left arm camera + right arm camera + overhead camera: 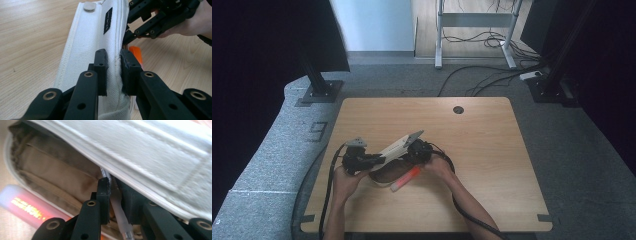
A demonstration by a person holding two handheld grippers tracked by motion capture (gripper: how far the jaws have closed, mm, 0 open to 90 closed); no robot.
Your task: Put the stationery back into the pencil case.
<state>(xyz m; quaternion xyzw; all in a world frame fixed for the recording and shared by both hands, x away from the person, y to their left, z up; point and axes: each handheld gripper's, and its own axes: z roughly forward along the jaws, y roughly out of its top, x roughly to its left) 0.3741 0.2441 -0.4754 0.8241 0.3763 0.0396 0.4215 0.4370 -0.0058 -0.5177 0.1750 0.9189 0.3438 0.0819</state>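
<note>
A white fabric pouch (396,146) is held just above a wooden counter (492,150), toward its near-left part, between two hand-held tools. The left tool (373,159) pinches the pouch's stitched edge (115,65); its black pads press the cloth from both sides. The right tool (411,150) meets the pouch at the opposite end. In the right gripper view, that tool (115,195) has its jaws almost together on a thin translucent strip (120,216) at the pouch's open mouth, where a tan lining (60,180) shows. An orange-pink marker (406,179) lies on the counter just beside the pouch, on the near side, under the right hand (438,167). The left hand (343,179) grips its tool left of the pouch.
</note>
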